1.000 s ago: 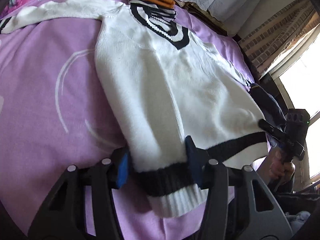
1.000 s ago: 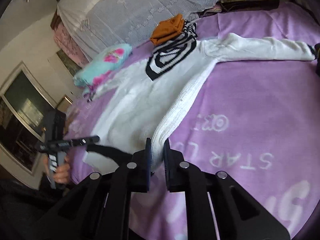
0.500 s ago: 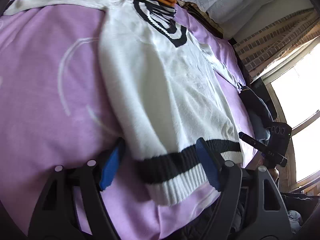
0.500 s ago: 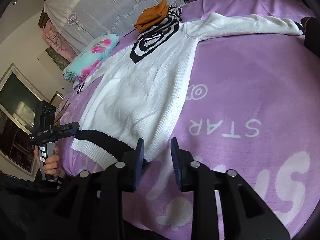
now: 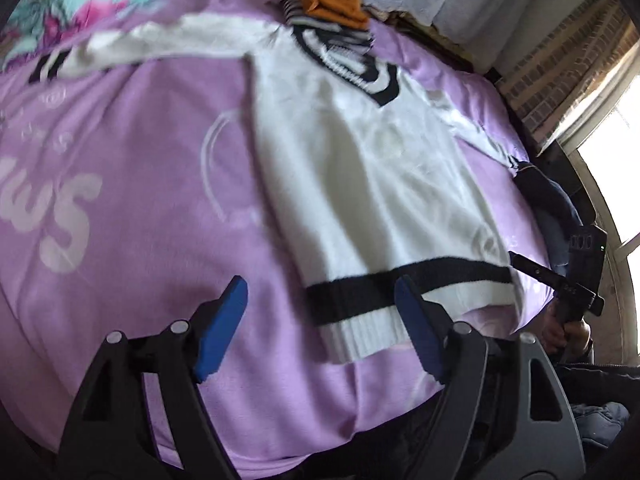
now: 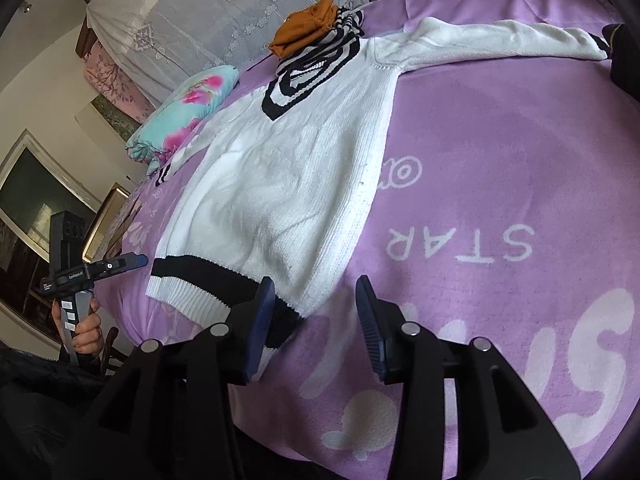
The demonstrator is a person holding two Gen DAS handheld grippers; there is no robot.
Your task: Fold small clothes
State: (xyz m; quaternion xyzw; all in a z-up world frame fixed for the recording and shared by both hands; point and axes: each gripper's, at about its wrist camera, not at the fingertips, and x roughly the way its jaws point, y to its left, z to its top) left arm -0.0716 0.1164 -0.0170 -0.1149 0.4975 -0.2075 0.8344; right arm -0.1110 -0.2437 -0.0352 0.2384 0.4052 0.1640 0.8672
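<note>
A white knit sweater [image 5: 360,168] [image 6: 288,184] with a black band at the hem and a black striped collar lies flat on the purple blanket [image 5: 120,200] [image 6: 500,160], both sleeves spread out. My left gripper [image 5: 320,320] is open, hovering just off the hem's left corner and holding nothing. My right gripper [image 6: 316,308] is open too, at the hem's right corner; its left finger overlaps the black hem band in view. In the left wrist view the right gripper shows at the bed's edge, held by a hand [image 5: 560,332].
A folded orange garment [image 5: 332,0] [image 6: 304,32] rests on a striped one beyond the collar. A floral pillow [image 6: 188,108] lies at the far side. White lace cloth [image 6: 240,4] hangs behind. A window [image 5: 616,152] and brick wall stand on the right.
The right gripper, pinched on the sweater's hem edge a second ago, has opened and let go. The left gripper's fingers spread wider and pulled back off the hem.
</note>
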